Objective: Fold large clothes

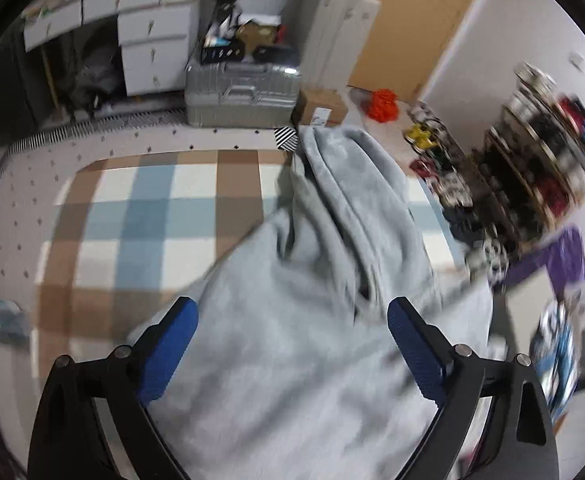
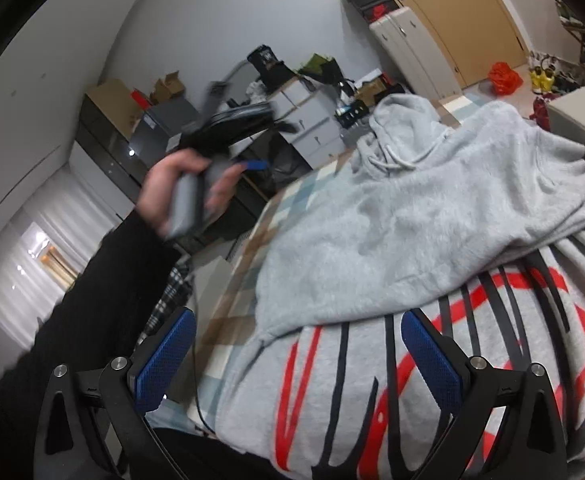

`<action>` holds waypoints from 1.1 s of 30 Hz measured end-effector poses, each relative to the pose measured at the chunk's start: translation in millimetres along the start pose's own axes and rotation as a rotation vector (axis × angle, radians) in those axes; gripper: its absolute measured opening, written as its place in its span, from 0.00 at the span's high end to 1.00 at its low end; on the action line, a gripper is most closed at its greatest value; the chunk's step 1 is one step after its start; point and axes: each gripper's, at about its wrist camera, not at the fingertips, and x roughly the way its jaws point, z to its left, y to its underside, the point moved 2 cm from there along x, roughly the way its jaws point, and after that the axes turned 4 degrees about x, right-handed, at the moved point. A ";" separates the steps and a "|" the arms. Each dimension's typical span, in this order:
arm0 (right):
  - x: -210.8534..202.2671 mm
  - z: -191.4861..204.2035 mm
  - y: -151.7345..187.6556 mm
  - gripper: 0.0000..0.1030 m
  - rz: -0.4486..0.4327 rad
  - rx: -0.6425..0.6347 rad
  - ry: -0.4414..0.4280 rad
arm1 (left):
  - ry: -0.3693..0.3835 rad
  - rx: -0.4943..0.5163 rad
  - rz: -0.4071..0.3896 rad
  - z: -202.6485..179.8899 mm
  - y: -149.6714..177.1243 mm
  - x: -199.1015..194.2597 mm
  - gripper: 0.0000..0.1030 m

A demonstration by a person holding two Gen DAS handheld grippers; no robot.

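Grey hoodie [image 2: 392, 220] lies folded over on the checked cloth [image 1: 152, 208] (printed side up). Left gripper [image 1: 292, 344] and right gripper [image 2: 298, 350] both spread wide, holding nothing.

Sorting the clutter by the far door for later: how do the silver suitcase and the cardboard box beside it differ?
In the left wrist view, the silver suitcase is ribbed, metallic and clearly the bigger; the cardboard box is plain brown, smaller and lower. The suitcase carries boxes and clutter on top, while the box's top looks bare. The suitcase shows a handle; the box shows a white label. Both sit on the floor past the checked rug.
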 end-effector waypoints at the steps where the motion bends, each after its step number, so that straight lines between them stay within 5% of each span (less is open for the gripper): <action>1: -2.2 0.2 -1.5 0.00 -0.002 -0.004 -0.012 | -0.013 -0.028 0.027 1.3 -15.3 19.7 0.09; 10: -19.4 -20.9 -13.3 0.00 -0.024 -0.065 0.041 | 0.021 -0.371 0.109 57.5 -71.7 155.5 0.09; 13: -18.1 -38.6 -20.3 0.00 -0.012 -0.033 0.056 | 0.057 -0.337 0.129 50.0 -80.1 182.2 0.09; 18: -10.0 -73.9 -26.4 0.00 0.037 0.091 0.064 | -0.015 -0.198 0.118 32.3 -86.9 197.9 0.12; 20: -8.6 -82.7 -27.7 0.00 0.049 0.136 0.054 | -0.041 -0.120 0.092 26.7 -85.9 195.6 0.23; 22: -9.6 -84.0 -28.5 0.00 0.049 0.142 0.048 | -0.081 -0.078 0.080 25.9 -84.1 192.4 0.63; 25: -10.5 -79.0 -27.0 0.00 0.052 0.125 0.040 | -0.036 -0.026 0.108 21.3 -79.8 193.7 0.94; 28: -11.4 -69.4 -24.4 0.00 0.055 0.095 0.033 | -0.044 0.015 0.092 12.1 -77.8 189.0 0.97; 33: -13.1 -56.1 -22.4 0.00 0.036 0.007 0.074 | -0.039 0.019 -0.045 0.3 -91.9 152.1 0.98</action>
